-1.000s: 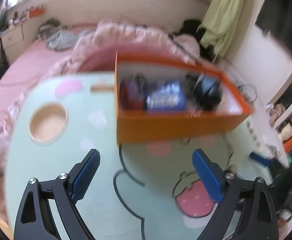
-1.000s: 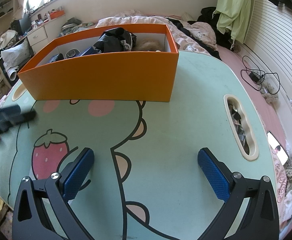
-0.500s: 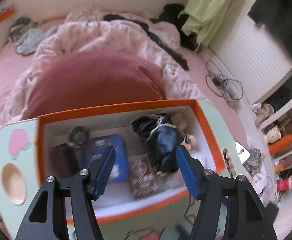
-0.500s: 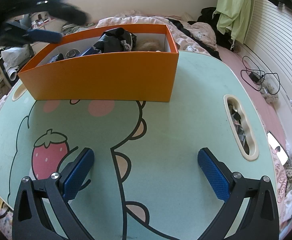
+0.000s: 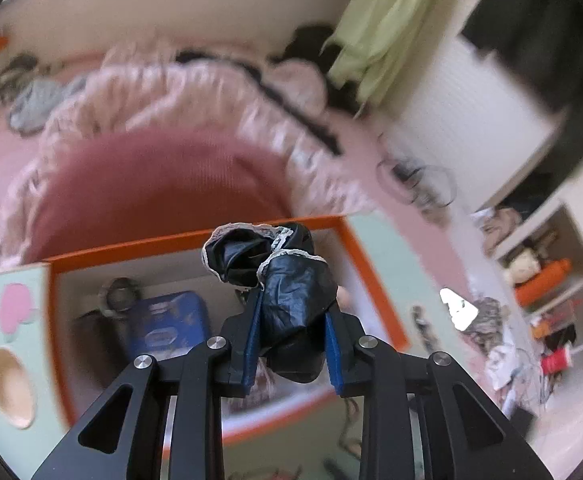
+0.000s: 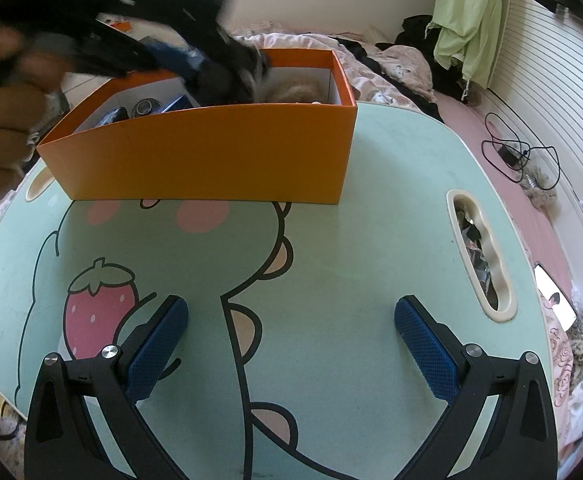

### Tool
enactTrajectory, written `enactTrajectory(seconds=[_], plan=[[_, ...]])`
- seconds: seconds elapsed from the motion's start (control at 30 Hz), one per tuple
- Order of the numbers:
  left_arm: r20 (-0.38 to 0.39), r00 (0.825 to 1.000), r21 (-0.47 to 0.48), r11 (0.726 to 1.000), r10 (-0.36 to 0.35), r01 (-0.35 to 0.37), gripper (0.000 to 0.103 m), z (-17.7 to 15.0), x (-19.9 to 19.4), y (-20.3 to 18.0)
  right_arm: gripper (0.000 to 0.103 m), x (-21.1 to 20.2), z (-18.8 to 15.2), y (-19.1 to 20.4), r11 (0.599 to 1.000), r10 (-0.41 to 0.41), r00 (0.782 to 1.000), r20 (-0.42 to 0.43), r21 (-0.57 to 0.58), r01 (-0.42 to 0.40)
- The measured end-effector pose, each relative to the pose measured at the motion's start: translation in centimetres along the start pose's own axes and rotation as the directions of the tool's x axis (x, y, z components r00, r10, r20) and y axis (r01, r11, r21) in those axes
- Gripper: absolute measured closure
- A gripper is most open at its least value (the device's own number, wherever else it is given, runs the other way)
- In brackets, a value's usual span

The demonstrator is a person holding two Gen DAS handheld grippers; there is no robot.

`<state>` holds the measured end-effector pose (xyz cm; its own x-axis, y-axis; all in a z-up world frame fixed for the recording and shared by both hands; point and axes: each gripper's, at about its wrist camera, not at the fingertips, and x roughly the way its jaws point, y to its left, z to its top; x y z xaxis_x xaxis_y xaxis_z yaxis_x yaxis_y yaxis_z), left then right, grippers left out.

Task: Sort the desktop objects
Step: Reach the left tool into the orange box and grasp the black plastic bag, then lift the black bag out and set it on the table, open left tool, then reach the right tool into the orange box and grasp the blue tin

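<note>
My left gripper (image 5: pixel 291 344) is shut on a crumpled black cloth with a white lace edge (image 5: pixel 291 292) and holds it over the open orange box (image 5: pixel 375 280). A blue packet (image 5: pixel 167 328) and a round metal item (image 5: pixel 119 296) lie inside the box. In the right wrist view the left gripper (image 6: pixel 195 64) shows blurred over the box (image 6: pixel 211 152) with the black cloth (image 6: pixel 227 76). My right gripper (image 6: pixel 291 344) is open and empty, low over the green cartoon table top (image 6: pixel 371 220).
The table has a slot handle (image 6: pixel 479 256) at its right edge and a round cup hole (image 5: pixel 9 388) at its left. A pink bed (image 5: pixel 151 184) with bedding lies behind the table. Cables (image 6: pixel 519 152) lie on the floor at right.
My left gripper went from open above the box to shut on the black cloth and has lifted it. The right gripper has not moved.
</note>
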<state>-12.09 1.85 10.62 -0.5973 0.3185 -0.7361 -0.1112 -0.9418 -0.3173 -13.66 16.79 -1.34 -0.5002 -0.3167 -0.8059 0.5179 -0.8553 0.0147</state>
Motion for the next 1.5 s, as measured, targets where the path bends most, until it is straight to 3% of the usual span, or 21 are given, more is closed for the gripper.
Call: enactTrajectory(seconds=[0.1, 0.2, 0.37, 0.5, 0.6, 0.63, 0.67, 0.9, 0.97, 1.4, 1.5], plan=[[0.076, 0.997, 0.032, 0.999, -0.030, 0.027, 0.076, -3.4, -5.5, 0.2, 0.000, 0.1, 0.0, 0.0, 1.000, 0.000, 1.000, 0.000, 0.000, 0.000], [0.079, 0.997, 0.059, 0.998, -0.004, 0.000, 0.076, -7.5, -7.4, 0.8, 0.000, 0.1, 0.1, 0.2, 1.000, 0.000, 1.000, 0.000, 0.000, 0.000], [0.050, 0.998, 0.074, 0.996, 0.050, -0.054, 0.076, -12.2, -4.9, 1.8, 0.000, 0.3, 0.3, 0.3, 1.000, 0.001, 1.000, 0.001, 0.000, -0.001], [-0.001, 0.997, 0.049, 0.996, 0.074, -0.074, 0.071, -13.0, -1.4, 2.5, 0.000, 0.3, 0.5, 0.3, 1.000, 0.001, 1.000, 0.001, 0.000, -0.001], [-0.004, 0.999, 0.032, 0.999, 0.044, -0.044, 0.032, -13.3, -1.2, 2.6, 0.000, 0.1, 0.3, 0.5, 1.000, 0.002, 1.000, 0.002, 0.000, -0.002], [-0.012, 1.000, 0.032, 0.999, 0.023, -0.023, 0.013, -13.5, -1.5, 2.7, 0.000, 0.1, 0.3, 0.6, 1.000, 0.001, 1.000, 0.002, 0.000, -0.001], [-0.009, 1.000, 0.043, 0.999, 0.025, -0.024, 0.007, -13.9, -1.9, 2.8, 0.000, 0.1, 0.3, 0.6, 1.000, 0.002, 1.000, 0.002, 0.000, -0.002], [0.003, 0.980, 0.174, 0.965, 0.197, -0.194, 0.001, -17.1, -1.3, 2.4, 0.000, -0.1, 0.3, 0.6, 1.000, 0.001, 1.000, 0.001, 0.002, -0.001], [-0.004, 0.965, 0.223, 0.940, 0.264, -0.256, 0.000, -17.2, -0.5, 1.5, 0.000, -0.1, 0.3, 0.7, 1.000, 0.000, 1.000, 0.002, 0.001, 0.000], [0.004, 0.968, 0.218, 0.945, 0.249, -0.244, 0.000, -17.4, -0.5, 1.6, 0.000, 0.6, 0.6, 0.1, 1.000, -0.003, 1.000, -0.016, -0.003, 0.003], [0.005, 0.968, 0.217, 0.945, 0.249, -0.244, 0.000, -17.5, -0.6, 1.5, 0.000, 0.7, 0.6, -0.8, 0.999, -0.033, 0.999, -0.022, 0.041, 0.034]])
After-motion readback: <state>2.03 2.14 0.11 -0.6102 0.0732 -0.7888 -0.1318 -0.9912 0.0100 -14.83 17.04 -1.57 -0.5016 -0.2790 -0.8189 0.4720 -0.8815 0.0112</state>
